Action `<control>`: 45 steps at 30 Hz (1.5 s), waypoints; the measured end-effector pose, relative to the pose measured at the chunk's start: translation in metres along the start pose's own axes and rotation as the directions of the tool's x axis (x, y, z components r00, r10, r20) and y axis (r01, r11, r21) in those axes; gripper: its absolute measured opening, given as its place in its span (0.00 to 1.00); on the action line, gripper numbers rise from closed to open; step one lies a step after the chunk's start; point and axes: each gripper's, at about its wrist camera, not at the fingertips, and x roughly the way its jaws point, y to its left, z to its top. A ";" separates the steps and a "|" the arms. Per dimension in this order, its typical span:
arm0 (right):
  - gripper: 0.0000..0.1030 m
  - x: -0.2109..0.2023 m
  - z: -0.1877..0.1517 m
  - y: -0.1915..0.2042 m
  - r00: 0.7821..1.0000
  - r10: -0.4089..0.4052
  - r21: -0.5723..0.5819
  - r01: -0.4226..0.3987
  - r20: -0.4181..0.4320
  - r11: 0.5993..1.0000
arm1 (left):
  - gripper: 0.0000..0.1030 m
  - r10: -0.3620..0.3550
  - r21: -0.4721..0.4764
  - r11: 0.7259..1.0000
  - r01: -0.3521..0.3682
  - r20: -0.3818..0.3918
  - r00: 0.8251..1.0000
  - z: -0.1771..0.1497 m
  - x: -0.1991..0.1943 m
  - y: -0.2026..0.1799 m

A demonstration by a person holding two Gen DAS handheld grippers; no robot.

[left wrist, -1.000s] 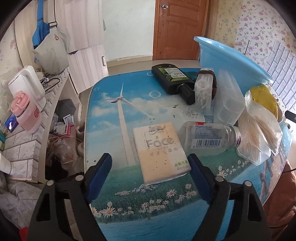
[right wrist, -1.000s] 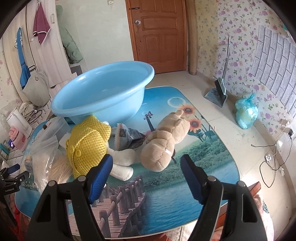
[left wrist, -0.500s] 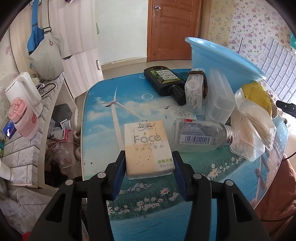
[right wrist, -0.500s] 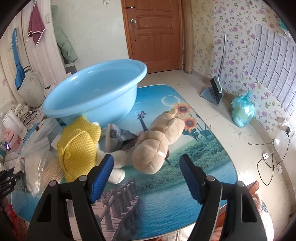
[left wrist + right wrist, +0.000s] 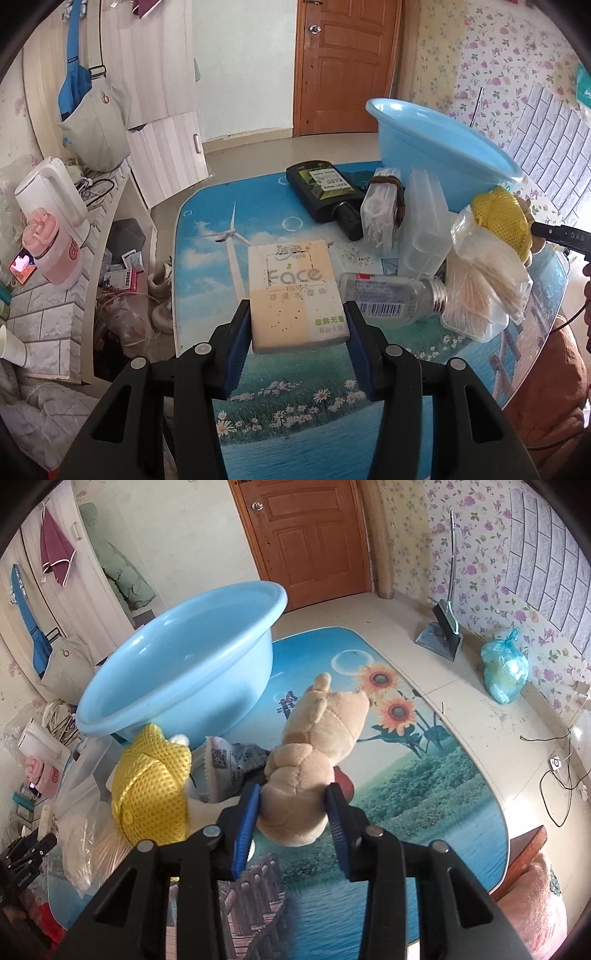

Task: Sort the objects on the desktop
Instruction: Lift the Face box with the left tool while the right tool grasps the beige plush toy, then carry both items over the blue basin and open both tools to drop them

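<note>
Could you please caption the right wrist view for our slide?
Right gripper closing on a tan plush toy beside a blue basin.

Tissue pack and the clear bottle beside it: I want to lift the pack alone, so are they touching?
Cannot tell. In the left wrist view the left gripper's right finger covers where the tissue pack nears the clear bottle.

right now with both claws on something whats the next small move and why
Probably lift both straight up a little. The left claw pinches the tissue pack by its near end, and the right claw, its jaws closing, squeezes the tan plush toy. Both things lie on the table, and the blue basin stands behind, likely where they go.
</note>
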 end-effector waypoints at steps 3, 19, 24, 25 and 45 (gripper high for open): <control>0.32 -0.006 0.000 -0.001 1.000 0.015 -0.008 -0.015 0.024 1.000 | 0.46 -0.007 -0.005 1.000 0.008 0.018 1.000 0.008 -0.008 -0.003; 0.30 -0.079 0.020 0.015 0.965 0.106 -0.036 -0.100 0.242 0.994 | 0.46 -0.094 0.049 0.995 0.089 0.100 0.991 0.051 -0.035 -0.042; 0.30 -0.082 0.016 0.011 0.956 0.151 -0.016 -0.151 0.252 0.988 | 0.46 -0.103 0.086 0.992 0.093 0.120 0.987 0.067 -0.038 -0.057; 0.30 -0.085 0.017 0.012 0.952 0.157 -0.021 -0.157 0.263 0.987 | 0.46 -0.110 0.094 0.991 0.098 0.125 0.986 0.072 -0.039 -0.061; 0.30 -0.036 0.078 0.071 0.929 0.285 -0.138 -0.258 0.235 0.956 | 0.47 -0.231 0.297 0.934 0.199 0.077 0.970 0.152 0.044 -0.159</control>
